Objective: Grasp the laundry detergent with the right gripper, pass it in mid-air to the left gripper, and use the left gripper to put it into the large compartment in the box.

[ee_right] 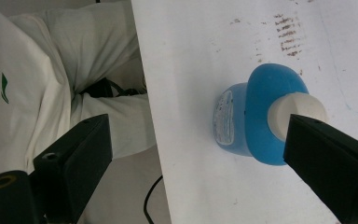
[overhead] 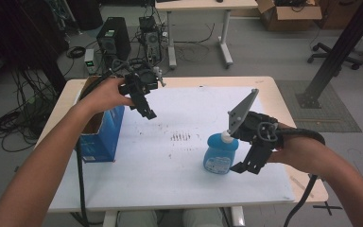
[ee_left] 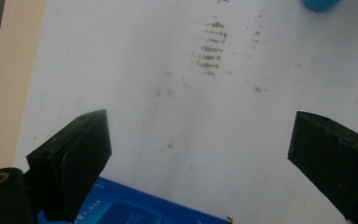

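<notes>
A blue bottle (overhead: 220, 156) with a white cap (overhead: 227, 137) stands upright on the white sheet, right of the middle. My right gripper (overhead: 248, 166) hangs close beside it on the right, tilted down, jaws wide and nothing gripped. In the right gripper view the bottle (ee_right: 254, 121) is seen from above, its cap (ee_right: 291, 109) partly behind one jaw of the right gripper (ee_right: 199, 130). My left gripper (overhead: 144, 106) is held in the air beside an open blue box (overhead: 101, 135) at the table's left. The left gripper (ee_left: 200, 128) is open over bare sheet, with the box (ee_left: 135, 211) at the bottom edge.
Brown smudges (overhead: 180, 137) mark the middle of the white sheet (overhead: 170, 179). The table's near edge runs just behind the bottle in the right gripper view, with the person's white clothing (ee_right: 51, 70) beyond it. Computer towers (overhead: 113, 40), cables and another table (overhead: 203, 4) stand on the floor behind.
</notes>
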Available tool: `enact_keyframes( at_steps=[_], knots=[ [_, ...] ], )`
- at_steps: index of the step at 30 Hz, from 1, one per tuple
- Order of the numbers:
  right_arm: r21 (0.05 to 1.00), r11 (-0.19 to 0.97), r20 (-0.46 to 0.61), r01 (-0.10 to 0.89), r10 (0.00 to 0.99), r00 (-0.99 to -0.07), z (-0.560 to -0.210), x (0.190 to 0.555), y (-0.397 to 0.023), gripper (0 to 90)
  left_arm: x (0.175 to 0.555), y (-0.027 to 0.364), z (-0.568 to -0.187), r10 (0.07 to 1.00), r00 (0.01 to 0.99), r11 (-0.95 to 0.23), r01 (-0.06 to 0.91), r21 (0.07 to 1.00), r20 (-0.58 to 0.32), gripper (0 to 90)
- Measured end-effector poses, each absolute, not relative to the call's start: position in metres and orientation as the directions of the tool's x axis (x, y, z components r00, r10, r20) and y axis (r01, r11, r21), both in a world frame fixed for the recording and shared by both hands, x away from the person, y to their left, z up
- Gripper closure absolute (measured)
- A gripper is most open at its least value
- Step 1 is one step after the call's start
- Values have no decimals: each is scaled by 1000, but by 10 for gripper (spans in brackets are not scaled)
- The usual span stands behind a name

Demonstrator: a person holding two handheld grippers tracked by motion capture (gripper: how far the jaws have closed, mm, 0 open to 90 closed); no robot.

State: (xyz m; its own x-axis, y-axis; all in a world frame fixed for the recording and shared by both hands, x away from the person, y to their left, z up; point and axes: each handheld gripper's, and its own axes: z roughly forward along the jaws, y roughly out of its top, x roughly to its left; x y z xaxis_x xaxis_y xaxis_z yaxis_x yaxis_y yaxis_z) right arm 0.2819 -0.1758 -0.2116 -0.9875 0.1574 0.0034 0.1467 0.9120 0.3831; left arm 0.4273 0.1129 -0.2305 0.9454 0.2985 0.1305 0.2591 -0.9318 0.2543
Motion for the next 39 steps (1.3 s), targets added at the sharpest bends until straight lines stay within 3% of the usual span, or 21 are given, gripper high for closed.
enact_keyframes(
  at_steps=[39],
  knots=[
    [433,889,-37,149,183,-982,-194,295,-200,73,427,111,-226,301,944,-929,259,266,134,59]
  ],
)
